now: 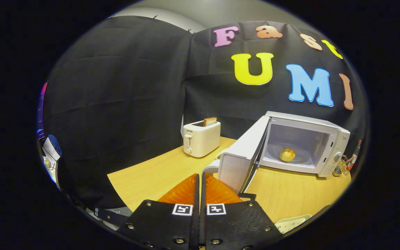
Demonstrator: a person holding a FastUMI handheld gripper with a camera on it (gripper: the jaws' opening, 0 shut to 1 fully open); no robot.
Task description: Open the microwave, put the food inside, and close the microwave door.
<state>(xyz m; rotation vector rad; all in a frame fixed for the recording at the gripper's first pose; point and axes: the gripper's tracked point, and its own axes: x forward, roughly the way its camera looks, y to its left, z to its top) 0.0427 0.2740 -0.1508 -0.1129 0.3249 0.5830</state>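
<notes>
Black cloth hangs behind a wooden table (pixel 158 173), and all the things sit on that table.

From the gripper view, the microwave (pixel 304 144) stands beyond the fingers and off to their right. Its door (pixel 243 158) swings wide open, with the door's edge close ahead of the fingertips. The food (pixel 287 154), a small round bun, already sits inside on the glass plate (pixel 302 156). So I think the only job left is to push the door shut.

A toaster (pixel 201 139) stands farther back, ahead of the fingers and a little to their left, with a slice of bread (pixel 210 121) poking out of the top. A white cup handle (pixel 209 168) peeks out from behind the door, just ahead of the fingers.

What could go wrong? The cup sits right by the door, so a push from the wrong spot could bump it. A hard shove could slide the whole microwave on the table. A weak push could leave the door not clicked shut.

The gripper (pixel 200 180) has its two fingers pressed together with just a thin line between them. It holds nothing and touches nothing.
</notes>
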